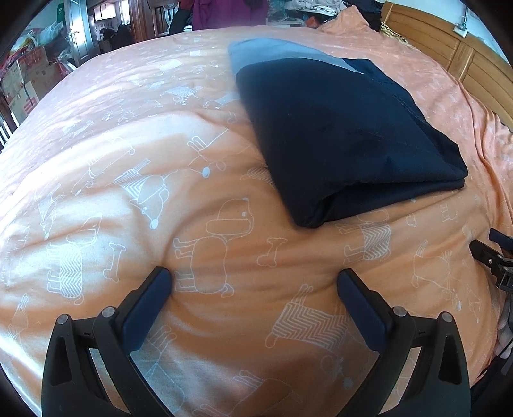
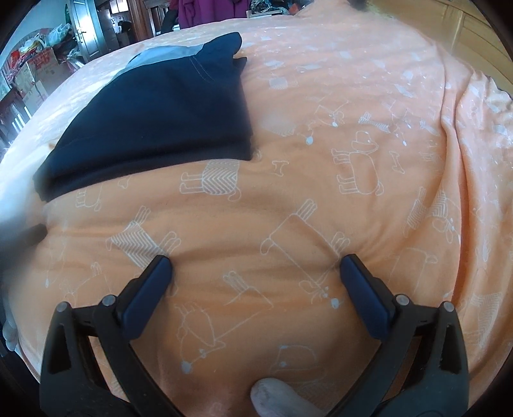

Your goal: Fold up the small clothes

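1 folded garment (image 1: 346, 134), navy w/ a grey band at its far end, on 1 bed w/ 1 orange dog-print cover (image 1: 134, 179). 2 claws: left claw (image 1: 255, 282) w/ 2 fingers spread wide, nothing between; right claw (image 2: 256, 268) w/ 2 fingers, same. 1 wooden headboard (image 1: 465, 61) far right. 1 door (image 1: 78, 29) far left; cardboard boxes (image 1: 22, 86) stacked near it, approx. 3+, exact no. unclear. 1 purple garment (image 1: 224, 12) hangs at far edge.
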A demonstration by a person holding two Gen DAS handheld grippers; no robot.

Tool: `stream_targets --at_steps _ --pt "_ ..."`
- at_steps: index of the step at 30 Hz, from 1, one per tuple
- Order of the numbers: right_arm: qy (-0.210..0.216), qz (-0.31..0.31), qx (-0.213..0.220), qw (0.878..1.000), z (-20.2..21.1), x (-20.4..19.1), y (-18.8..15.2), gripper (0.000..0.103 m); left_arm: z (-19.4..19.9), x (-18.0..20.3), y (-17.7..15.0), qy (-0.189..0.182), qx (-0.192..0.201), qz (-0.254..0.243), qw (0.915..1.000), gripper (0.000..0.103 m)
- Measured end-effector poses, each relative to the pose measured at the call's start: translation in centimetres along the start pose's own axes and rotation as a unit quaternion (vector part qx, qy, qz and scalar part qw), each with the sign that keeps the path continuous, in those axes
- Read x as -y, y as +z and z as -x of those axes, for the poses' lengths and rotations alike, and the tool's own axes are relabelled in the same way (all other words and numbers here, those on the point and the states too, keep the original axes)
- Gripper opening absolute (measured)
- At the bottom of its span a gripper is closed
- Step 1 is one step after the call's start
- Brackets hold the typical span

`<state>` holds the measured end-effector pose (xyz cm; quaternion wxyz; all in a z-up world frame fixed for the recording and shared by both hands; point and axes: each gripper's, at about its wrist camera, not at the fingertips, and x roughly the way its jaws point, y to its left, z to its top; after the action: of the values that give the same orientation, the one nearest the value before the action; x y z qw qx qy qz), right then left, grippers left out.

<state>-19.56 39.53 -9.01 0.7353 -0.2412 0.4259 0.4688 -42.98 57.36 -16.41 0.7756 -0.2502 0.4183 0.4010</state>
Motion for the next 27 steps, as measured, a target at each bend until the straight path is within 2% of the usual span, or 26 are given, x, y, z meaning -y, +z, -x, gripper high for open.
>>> stream_targets --at_steps 15,20,24,27 --pt "-0.001 0.005 0.005 1.0 -0.15 0.01 0.09 0.103 0.29 0.34 -0.39 -0.001 0.016 0.0 0.9999 0.103" --pt "-0.004 0.011 0.025 1.0 0.02 -0.15 -0.44 0.103 0.38 0.38 -0.8 -0.004 0.029 0.001 0.9996 0.103" --pt "0.008 0.009 0.003 1.0 0.4 0.18 -0.12 0.103 0.54 0.29 -0.99 -0.004 0.034 0.003 0.9994 0.103" --pt "0.019 0.039 -0.021 0.999 0.69 0.5 0.19 0.103 0.53 0.26 -0.6 -0.003 0.024 0.007 0.9997 0.103"
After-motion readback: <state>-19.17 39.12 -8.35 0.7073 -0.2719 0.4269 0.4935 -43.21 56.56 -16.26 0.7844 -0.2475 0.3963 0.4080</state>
